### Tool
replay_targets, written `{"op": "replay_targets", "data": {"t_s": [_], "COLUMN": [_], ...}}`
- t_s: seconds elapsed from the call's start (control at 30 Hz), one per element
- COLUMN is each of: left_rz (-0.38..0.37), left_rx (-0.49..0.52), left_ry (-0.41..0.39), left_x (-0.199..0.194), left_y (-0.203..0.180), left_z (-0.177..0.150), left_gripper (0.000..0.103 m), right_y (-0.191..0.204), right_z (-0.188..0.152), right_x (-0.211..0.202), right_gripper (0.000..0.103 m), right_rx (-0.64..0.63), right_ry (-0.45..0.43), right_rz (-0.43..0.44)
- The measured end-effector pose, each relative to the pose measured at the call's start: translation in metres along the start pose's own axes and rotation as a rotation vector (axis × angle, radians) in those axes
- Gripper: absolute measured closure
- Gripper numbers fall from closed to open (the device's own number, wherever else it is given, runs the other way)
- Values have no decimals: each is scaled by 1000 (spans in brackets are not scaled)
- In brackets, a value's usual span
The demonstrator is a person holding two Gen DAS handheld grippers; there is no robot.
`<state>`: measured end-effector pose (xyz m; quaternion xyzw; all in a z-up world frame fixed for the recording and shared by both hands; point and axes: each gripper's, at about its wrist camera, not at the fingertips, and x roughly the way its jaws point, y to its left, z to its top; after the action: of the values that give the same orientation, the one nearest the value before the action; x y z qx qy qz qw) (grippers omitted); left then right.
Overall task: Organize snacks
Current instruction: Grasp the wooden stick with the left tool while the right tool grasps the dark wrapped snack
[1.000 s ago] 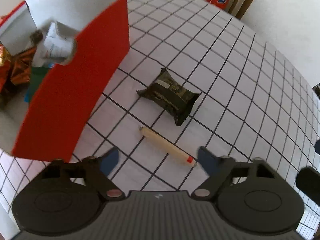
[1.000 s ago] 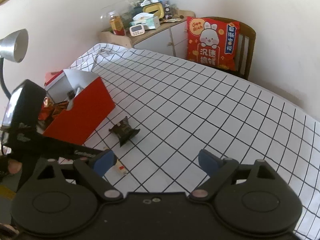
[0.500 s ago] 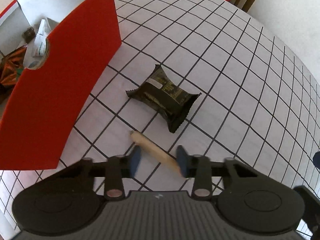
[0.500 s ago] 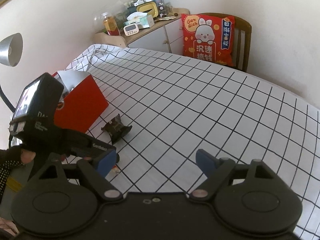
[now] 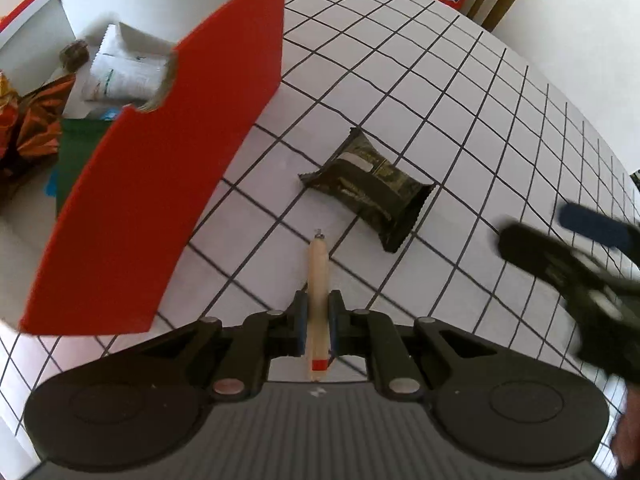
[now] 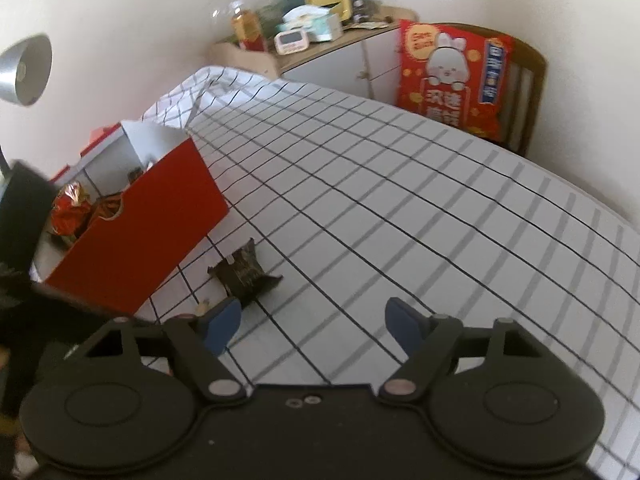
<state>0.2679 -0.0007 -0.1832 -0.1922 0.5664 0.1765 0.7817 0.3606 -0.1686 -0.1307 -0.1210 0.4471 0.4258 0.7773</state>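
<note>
Sausage stick (image 5: 318, 276), pale, thin, red band near one end: pinched between the pads of the left claw (image 5: 318, 320), clenched on it about mid-length, tip pointing forward over the checked surface (image 5: 460, 92). Cannot tell whether the far tip is lifted or touching the cloth. Step in hand: grasp just made, lift not yet evident.

Dark snack packet (image 5: 370, 188) lying flat just beyond the stick's tip, apart from it, near the long red wall of the box (image 5: 176, 168). Same packet (image 6: 244, 276) visible from the right wrist, just ahead of the right claw (image 6: 312, 322).

Right claw: jaws closing, nothing between them, bare cloth below; left finger close to the packet but not around it. From the left wrist, right claw (image 5: 580, 248) seen blurred at right edge.

Red box open-topped, white inside, already holding a white sachet (image 5: 124, 76), crinkled red-gold wrappers (image 5: 32, 128), something green underneath. Cut-out notch in the near wall.

Next move, judged: raise the stick clear of the box wall, carry left over the rim, release inside. Right claw likely needs to shift left and straddle the packet before pinching. Risk: thin stick pivoting in the pads; soft packet sliding on cloth.

Background: chair with red rabbit cushion (image 6: 452, 76), cluttered cabinet (image 6: 320, 40), lamp (image 6: 26, 70).
</note>
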Motion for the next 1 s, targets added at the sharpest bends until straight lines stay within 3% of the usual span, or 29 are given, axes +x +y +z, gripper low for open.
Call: {"op": "replay_targets", "data": {"t_s": [0.3, 0.5, 0.63, 0.67, 0.77, 1.0], "left_rz": [-31, -34, -44, -47, -54, -74], "left_rx": [-10, -17, -29, -31, -26, -12], "left_ry": [23, 29, 38, 38, 31, 18], "left_x": [-6, -2, -1, -1, -3, -14], "left_y": [16, 19, 21, 22, 21, 20], "left_z": [-16, -17, -16, -16, -16, -19], "left_gripper": [93, 93, 93, 93, 93, 93], "right_y": [31, 47, 51, 51, 49, 44], "right_z": [21, 24, 22, 21, 22, 16], "right_x": [70, 91, 92, 92, 88, 58], "right_gripper": [29, 36, 40, 48, 56, 57], "right_rx": [-122, -189, -204, -204, -181, -70], "right_ry": [100, 142, 153, 152, 156, 111], "right_rz": [38, 59, 63, 60, 46, 9]}}
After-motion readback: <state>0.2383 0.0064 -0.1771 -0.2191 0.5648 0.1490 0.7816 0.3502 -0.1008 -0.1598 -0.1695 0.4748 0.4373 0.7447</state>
